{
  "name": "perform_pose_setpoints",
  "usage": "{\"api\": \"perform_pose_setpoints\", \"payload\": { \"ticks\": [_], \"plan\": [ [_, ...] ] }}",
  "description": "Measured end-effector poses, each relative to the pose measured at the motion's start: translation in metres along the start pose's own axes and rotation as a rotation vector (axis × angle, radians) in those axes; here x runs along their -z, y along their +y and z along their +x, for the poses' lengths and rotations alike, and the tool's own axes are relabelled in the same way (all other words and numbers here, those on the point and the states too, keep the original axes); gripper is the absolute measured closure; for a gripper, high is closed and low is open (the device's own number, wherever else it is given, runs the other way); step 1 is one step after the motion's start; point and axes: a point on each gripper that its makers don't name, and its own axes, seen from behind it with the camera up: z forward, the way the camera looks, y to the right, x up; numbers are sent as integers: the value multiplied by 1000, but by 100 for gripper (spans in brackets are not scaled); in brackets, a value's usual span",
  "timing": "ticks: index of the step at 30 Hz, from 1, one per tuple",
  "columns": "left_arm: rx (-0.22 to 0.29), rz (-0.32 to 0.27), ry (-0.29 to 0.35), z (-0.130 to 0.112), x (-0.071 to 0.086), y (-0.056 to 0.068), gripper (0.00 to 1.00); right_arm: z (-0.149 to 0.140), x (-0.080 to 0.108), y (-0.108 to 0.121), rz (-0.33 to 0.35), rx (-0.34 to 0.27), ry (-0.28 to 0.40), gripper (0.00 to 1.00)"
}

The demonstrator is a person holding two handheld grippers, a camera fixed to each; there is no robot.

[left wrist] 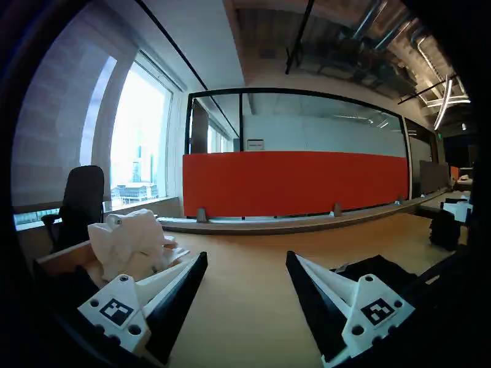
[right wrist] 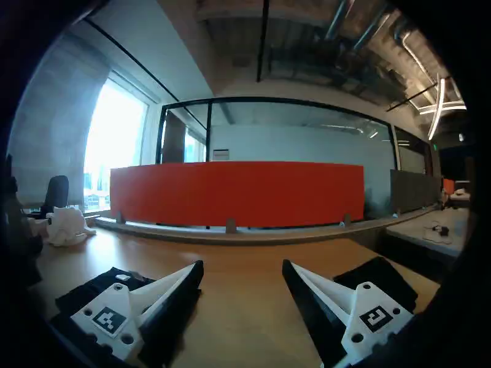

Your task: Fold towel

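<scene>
Both claws are standing with fingers spread wide and gripping nothing: the left gripper [left wrist: 245, 291] and the right gripper [right wrist: 242, 297] are each hovering low over the bare table [left wrist: 245, 251]. The white towel [left wrist: 132, 239] is lying crumpled just left of the left gripper, apparently in a wooden tray [left wrist: 58, 257], though the lens is bending that edge too much to be sure. For a clean start, I judge the left gripper should be reaching for a free corner rather than the bunched middle. A black cloth [right wrist: 386, 273] is sitting by the right gripper's finger. Beyond the pale wood, an orange partition [left wrist: 294, 181] is crossing the room, with an office chair [left wrist: 83, 202] by a bright window [left wrist: 138, 147].
</scene>
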Motion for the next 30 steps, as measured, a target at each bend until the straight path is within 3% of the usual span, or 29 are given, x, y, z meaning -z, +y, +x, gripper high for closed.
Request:
{"api": "perform_pose_setpoints", "payload": {
  "ticks": [19, 24, 30],
  "plan": [
    [-50, 21, -41, 119, 16, -17, 5, 138, 6, 2, -15, 17, -18, 1],
    [-51, 21, -40, 143, 17, -20, 5, 160, 8, 6, -29, 14, -19, 1],
    [-50, 11, -48, 153, 13, -21, 5, 172, 10, 8, -38, 12, -28, 1]
  ]
}}
